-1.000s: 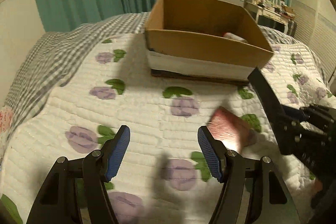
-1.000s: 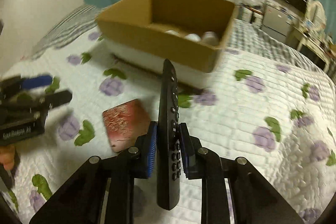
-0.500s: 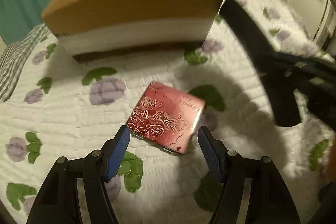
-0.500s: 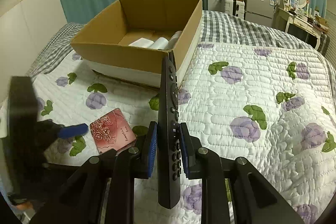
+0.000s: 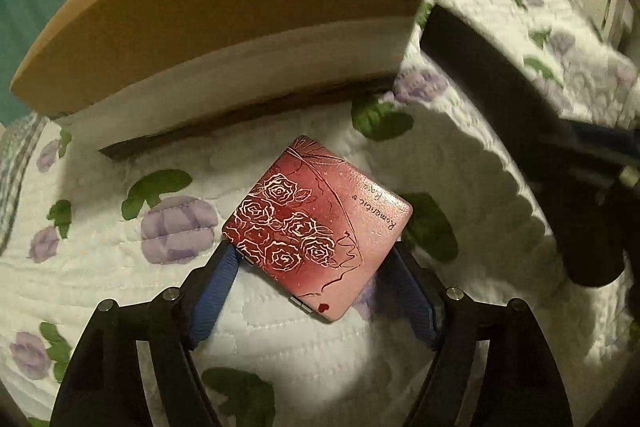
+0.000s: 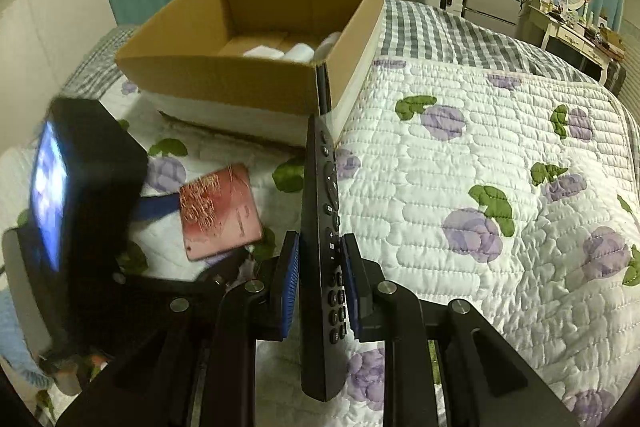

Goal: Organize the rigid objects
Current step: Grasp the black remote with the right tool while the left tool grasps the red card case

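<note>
Now the red case (image 5: 318, 233) lies between the left gripper (image 5: 312, 267)'s opening, unclamped fingers (image 5: 216, 283).

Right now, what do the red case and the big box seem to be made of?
Red case: probably hard plastic or lacquered metal, glossy; light gleams on it, roses look engraved, small hinges show at one edge. Box: corrugated cardboard, matte brown, with a white band low on its walls.

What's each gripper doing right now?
Left gripper: fingers opening around the red rose case on the quilt, not gripping it.
Right gripper: shut on the black remote.
</note>
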{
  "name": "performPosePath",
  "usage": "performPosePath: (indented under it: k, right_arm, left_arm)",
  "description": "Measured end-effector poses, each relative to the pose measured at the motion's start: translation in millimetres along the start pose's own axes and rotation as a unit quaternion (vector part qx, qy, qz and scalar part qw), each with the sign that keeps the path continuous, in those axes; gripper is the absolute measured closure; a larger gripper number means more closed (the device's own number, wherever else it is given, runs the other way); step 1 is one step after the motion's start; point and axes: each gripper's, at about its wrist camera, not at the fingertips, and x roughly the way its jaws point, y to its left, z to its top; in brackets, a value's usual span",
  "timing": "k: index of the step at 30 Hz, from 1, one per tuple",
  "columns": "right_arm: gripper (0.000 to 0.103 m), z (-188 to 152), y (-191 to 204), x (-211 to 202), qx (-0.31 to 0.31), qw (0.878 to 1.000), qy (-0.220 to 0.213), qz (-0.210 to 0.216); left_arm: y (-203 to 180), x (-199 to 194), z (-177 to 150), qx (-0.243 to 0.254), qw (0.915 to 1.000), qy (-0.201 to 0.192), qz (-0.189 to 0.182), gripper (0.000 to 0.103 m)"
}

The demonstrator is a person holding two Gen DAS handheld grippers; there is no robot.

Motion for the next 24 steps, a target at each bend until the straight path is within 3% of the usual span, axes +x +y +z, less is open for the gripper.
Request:
performPosePath:
  k: [3,11,15,18,21,24]
  right_arm:
    - [0.083,-1.3,1.0,0.0,-0.003,1.0,0.0,-0.003]
    - [0.083,-1.1,0.7,-0.1,-0.004,1.0,0.001,-0.004]
    - [0.083,-1.1,1.0,-0.1,-0.004,1.0,0.001,-0.004]
    - [0.083,-1.0,0.8,1.2,-0.003,1.0,0.002,-0.003]
    - [0.083,-0.9,-0.2,1.6,0.0,1.0,0.004,-0.001]
    - [0.083,-1.1,-0.4,1.6,0.0,1.0,0.005,0.0]
  left_arm:
    - [5.1,-8.8,-4.6,-0.005,0.9999,-0.014,-0.006,0.027]
    - [17.4,-48.9,-4.4,-0.005,0.9956,-0.09,0.025,0.032]
    - [15.3,-39.8,-7.2,0.002,0.9978,-0.065,-0.011,0.031]
    - [-1.1,-30.2,-16.6,0.054,0.9967,-0.029,-0.053,0.029]
    - [-12.0,-24.8,-15.2,0.085,0.996,-0.026,-0.011,0.028]
    - [-6.4,-20.5,-9.7,0.073,0.9969,-0.025,0.014,0.027]
